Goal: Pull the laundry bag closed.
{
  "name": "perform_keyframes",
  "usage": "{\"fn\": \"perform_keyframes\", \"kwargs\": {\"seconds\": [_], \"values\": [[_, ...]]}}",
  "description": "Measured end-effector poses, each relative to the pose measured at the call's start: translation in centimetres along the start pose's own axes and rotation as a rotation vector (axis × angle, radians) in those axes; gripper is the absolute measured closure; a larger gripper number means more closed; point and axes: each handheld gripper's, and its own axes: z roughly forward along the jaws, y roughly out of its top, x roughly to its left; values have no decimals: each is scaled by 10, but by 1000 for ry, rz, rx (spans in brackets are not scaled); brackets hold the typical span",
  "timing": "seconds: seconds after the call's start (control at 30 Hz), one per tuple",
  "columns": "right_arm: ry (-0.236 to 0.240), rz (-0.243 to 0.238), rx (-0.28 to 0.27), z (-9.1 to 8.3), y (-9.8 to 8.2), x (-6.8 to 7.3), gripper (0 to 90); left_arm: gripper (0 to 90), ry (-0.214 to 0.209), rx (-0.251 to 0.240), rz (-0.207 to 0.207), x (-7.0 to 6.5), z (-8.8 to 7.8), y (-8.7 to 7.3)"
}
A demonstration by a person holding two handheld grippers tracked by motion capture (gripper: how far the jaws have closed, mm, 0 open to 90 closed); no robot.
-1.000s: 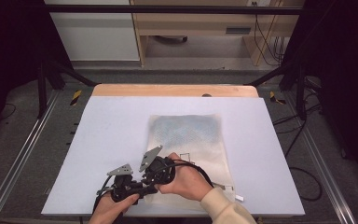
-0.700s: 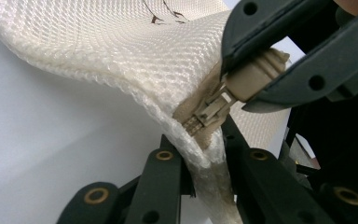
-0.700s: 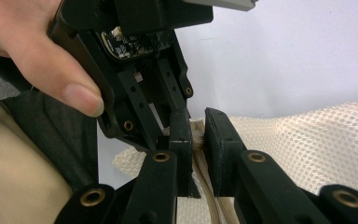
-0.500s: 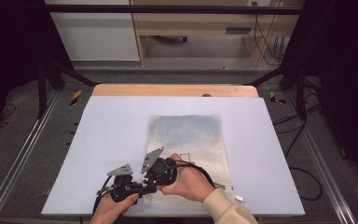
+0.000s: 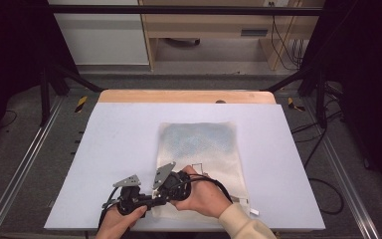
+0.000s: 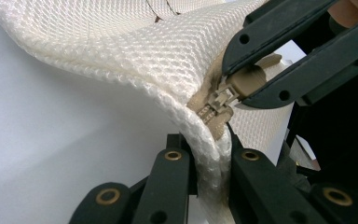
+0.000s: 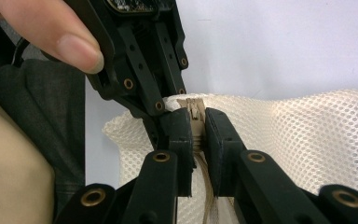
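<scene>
Hardly anything has moved since the earlier frame; both hands sit at the near corner of the mesh bag [image 5: 199, 154], and the left gripper [image 6: 209, 154] has just been closing, with the bag's corner edge between its jaws. Now it is clenched on that edge. The right gripper [image 7: 198, 126] pinches the tan zipper pull [image 6: 242, 84], just beside it. The bag lies flat on the white table [image 5: 109, 149]. It looks soft, light and floppy, with bumpy netting. The pull is probably hard plastic, so it is the best spot to hold.
</scene>
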Motion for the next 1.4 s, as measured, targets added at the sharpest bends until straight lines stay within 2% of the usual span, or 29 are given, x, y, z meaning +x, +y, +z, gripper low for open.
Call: {"fn": "perform_keyframes", "kwargs": {"seconds": [0.37,0.77,1.1,1.4], "values": [[-27,-28,25,-1,-5,1,821,867,7,-5,-5,1,-2,0],[-26,-16,11,-2,-14,1,822,867,9,-4,-5,-1,-2,0],[-25,-1,-28,-2,-22,0,821,866,15,-3,8,-2,-2,1],[-42,0,-77,-3,-29,3,821,866,40,8,43,-5,-2,1]]}}
